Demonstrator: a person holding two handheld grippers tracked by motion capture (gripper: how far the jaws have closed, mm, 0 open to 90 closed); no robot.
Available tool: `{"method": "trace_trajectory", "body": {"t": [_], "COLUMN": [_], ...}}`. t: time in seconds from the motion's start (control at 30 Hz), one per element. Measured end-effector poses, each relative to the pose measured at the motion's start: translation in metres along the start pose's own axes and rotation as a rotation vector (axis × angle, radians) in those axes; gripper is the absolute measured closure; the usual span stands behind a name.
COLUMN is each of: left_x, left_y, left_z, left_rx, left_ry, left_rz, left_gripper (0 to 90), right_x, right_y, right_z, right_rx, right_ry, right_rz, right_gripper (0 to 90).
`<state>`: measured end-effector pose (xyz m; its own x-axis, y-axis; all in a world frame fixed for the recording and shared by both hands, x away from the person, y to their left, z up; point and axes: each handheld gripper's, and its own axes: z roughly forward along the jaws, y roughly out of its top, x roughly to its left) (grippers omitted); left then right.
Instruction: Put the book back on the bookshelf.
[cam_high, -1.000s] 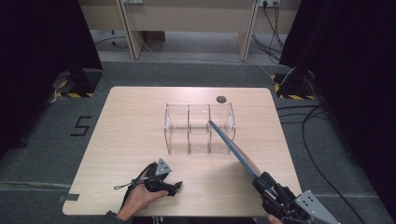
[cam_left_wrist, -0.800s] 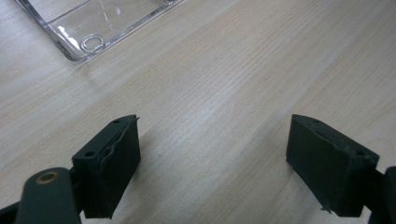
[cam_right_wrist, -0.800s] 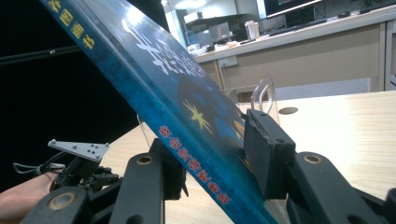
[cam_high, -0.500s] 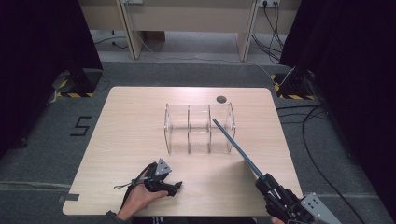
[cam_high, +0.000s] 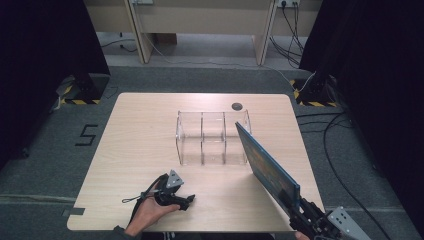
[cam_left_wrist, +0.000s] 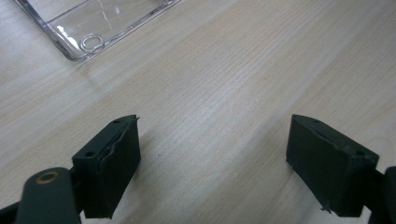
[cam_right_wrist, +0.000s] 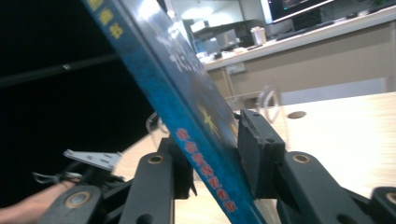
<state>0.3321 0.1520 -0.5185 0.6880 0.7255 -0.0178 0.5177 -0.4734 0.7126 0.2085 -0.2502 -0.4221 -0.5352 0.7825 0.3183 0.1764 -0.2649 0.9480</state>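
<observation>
Lettering runs along the spine of the thin blue hardcover book (cam_right_wrist: 187, 107) we hold in our right gripper (cam_right_wrist: 210, 144): yellow characters near the top and red ones near the bottom, both too blurred for us to read. On the grey floor left of the table a dark figure 5 (cam_high: 88, 135) is marked.

In the high view the book (cam_high: 267, 162) stands on edge and tilted, its long axis running from our right gripper (cam_high: 305, 220) at the table's near right corner up and away toward the clear plastic three-compartment organiser (cam_high: 212, 137). Its far upper corner overlaps the organiser's right-hand end in that view; we cannot tell whether the two touch. The right gripper's jaws have just been closing, and in the right gripper view both black pads press on the book's covers near its lower end.

All three compartments of the organiser look empty. A small dark round grommet (cam_high: 236, 106) sits in the light wooden table (cam_high: 140, 135) just behind it.

Our left gripper (cam_high: 182, 201) rests on the table near the front edge, its jaws standing wide apart over bare wood, with nothing between them.
</observation>
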Motion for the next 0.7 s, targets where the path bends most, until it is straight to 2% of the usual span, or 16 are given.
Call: {"method": "trace_trajectory", "body": {"t": [0.2, 0.33, 0.4, 0.47, 0.53, 0.7], "left_x": [0.0, 0.0, -0.001, -0.001, -0.001, -0.001], "left_y": [0.0, 0.0, 0.0, 0.0, -0.001, -0.001], "left_z": [0.0, 0.0, 0.0, 0.0, 0.0, 0.001], "left_rx": [0.0, 0.0, -0.003, -0.003, -0.004, -0.012], "left_ry": [0.0, 0.0, -0.001, -0.001, -0.001, -0.003], "left_rz": [0.001, 0.002, 0.002, 0.003, 0.003, 0.007], "left_gripper": [16.9, 16.8, 16.7, 16.7, 16.5, 15.4], "right_x": [-0.01, -0.013, -0.013, -0.013, -0.013, -0.015], "right_y": [-0.003, -0.004, -0.002, -0.002, -0.002, -0.001], "right_z": [-0.003, -0.002, -0.003, -0.003, -0.003, -0.003], "right_rx": [0.042, 0.048, 0.056, 0.057, 0.061, 0.061], "right_ry": [-0.068, -0.082, -0.097, -0.096, -0.105, -0.114], "right_rz": [-0.057, -0.083, -0.13, -0.128, -0.159, -0.179], "right_gripper": [73.9, 75.4, 76.7, 76.8, 77.6, 78.1]}}
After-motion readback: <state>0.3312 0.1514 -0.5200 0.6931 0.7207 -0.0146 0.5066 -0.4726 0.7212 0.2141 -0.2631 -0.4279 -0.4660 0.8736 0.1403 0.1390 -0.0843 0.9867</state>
